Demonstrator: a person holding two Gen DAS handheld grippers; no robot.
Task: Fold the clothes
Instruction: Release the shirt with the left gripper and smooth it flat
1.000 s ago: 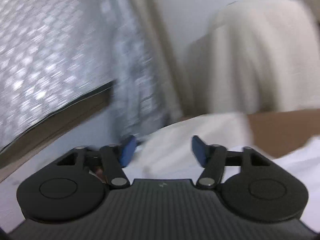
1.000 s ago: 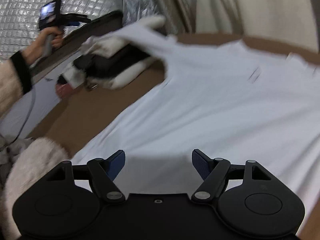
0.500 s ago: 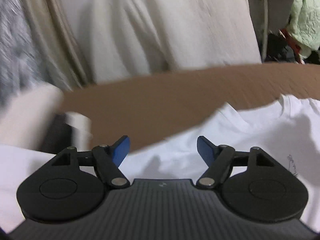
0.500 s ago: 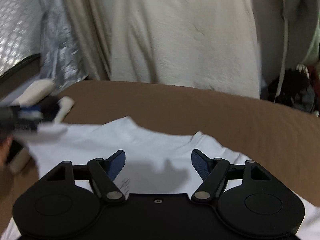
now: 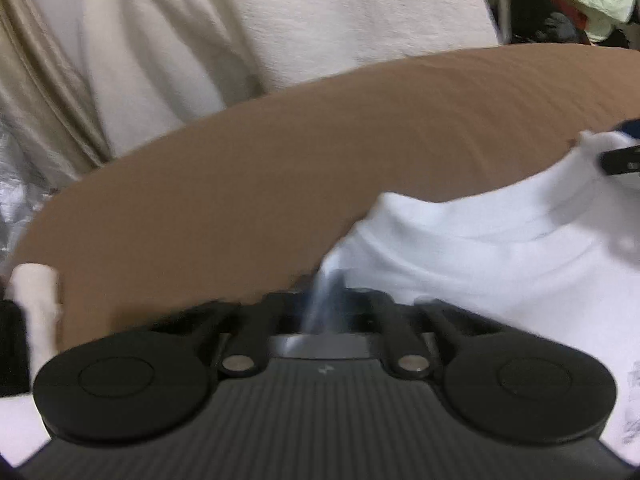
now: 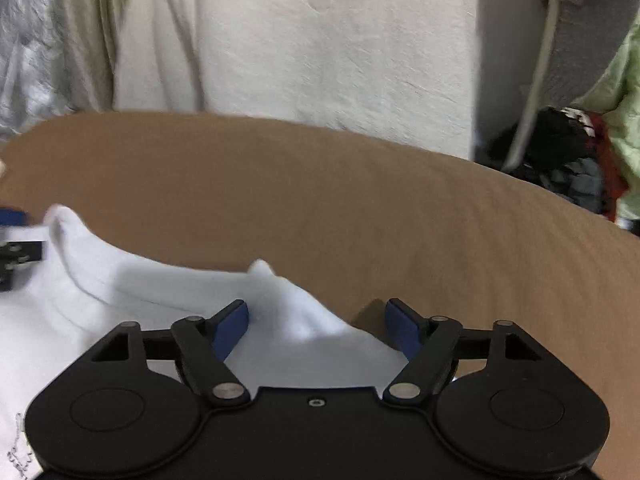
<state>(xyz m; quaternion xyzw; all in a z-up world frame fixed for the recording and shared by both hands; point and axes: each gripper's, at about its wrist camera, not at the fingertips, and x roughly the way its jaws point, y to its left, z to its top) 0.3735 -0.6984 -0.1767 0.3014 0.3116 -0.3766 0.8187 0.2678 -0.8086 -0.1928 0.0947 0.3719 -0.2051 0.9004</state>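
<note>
A white T-shirt (image 5: pixel 500 248) lies on a brown surface (image 5: pixel 280 152), its collar end toward the far side. My left gripper (image 5: pixel 324 296) is shut on the shirt's left shoulder edge, and cloth bunches between the fingers. My right gripper (image 6: pixel 316 320) is open, its blue pads either side of the shirt's (image 6: pixel 160 300) right shoulder fold. The right gripper's tip shows at the right edge of the left wrist view (image 5: pixel 620 156). The left gripper's tip shows at the left edge of the right wrist view (image 6: pixel 16 240).
A cream cloth (image 6: pixel 320 40) hangs behind the brown surface (image 6: pixel 440 220). Silver quilted material (image 6: pixel 24 52) is at the far left. Dark and green clothes (image 6: pixel 580 160) are piled at the far right. A white and black object (image 5: pixel 28 312) lies at the left.
Both grippers have moved toward the shirt's collar end. My left gripper has closed on the shoulder edge. My right gripper has stayed open and now straddles the other shoulder.
</note>
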